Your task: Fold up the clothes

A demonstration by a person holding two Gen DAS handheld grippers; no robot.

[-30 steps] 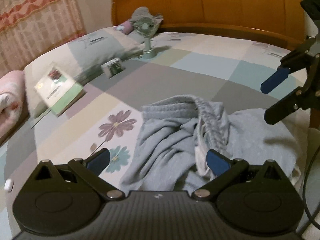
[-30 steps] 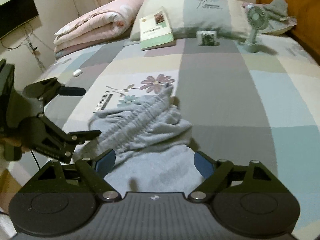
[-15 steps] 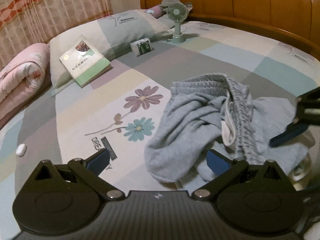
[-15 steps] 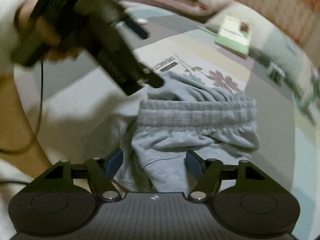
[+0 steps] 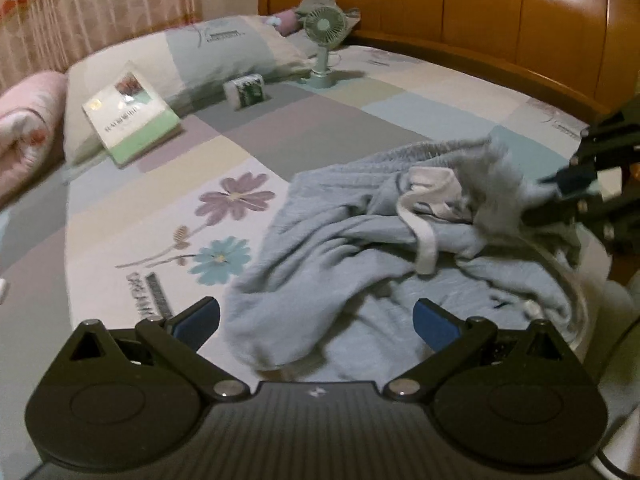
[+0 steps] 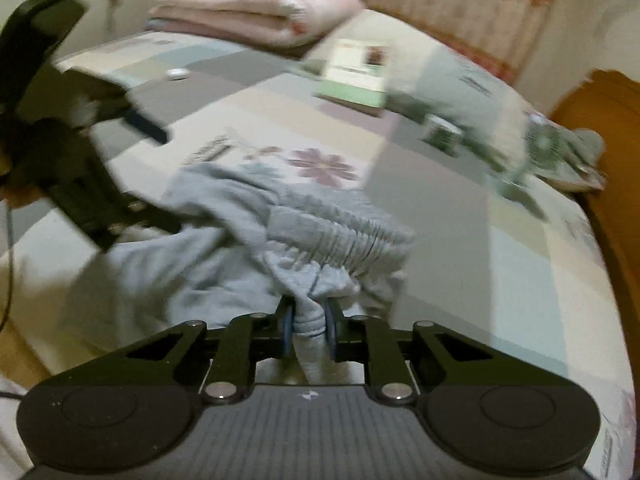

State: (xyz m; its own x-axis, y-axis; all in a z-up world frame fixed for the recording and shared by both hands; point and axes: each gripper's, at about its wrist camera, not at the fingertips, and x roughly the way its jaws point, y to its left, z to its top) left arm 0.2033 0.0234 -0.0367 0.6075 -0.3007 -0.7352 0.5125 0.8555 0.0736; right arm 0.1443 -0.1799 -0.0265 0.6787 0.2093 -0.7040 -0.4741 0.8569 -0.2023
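Crumpled light grey sweatpants (image 5: 340, 248) with a white drawstring lie on the patchwork bedsheet (image 5: 160, 208). My left gripper (image 5: 316, 320) is open just above the near edge of the heap, with cloth below it and nothing pinched. In the right wrist view, my right gripper (image 6: 308, 324) has its jaws closing, and the blue pads squeeze a bunched fold of the sweatpants (image 6: 320, 232) just below the ribbed waistband. From the left wrist view, the right gripper (image 5: 560, 192) bites the cloth at the far right and lifts it slightly. The left gripper (image 6: 156, 176) shows open at the left.
Against a pillow (image 5: 224, 48) at the back lean a book (image 5: 128, 116) and a small box (image 5: 248, 90). A green desk fan (image 5: 324, 40) stands by the wooden headboard (image 5: 480, 20). A rolled pink quilt (image 5: 24, 120) lies far left.
My right gripper went from wide open to pinched on a fold of the sweatpants, rolling as it came in. The waistband is now lifted toward it. The left gripper stayed open.
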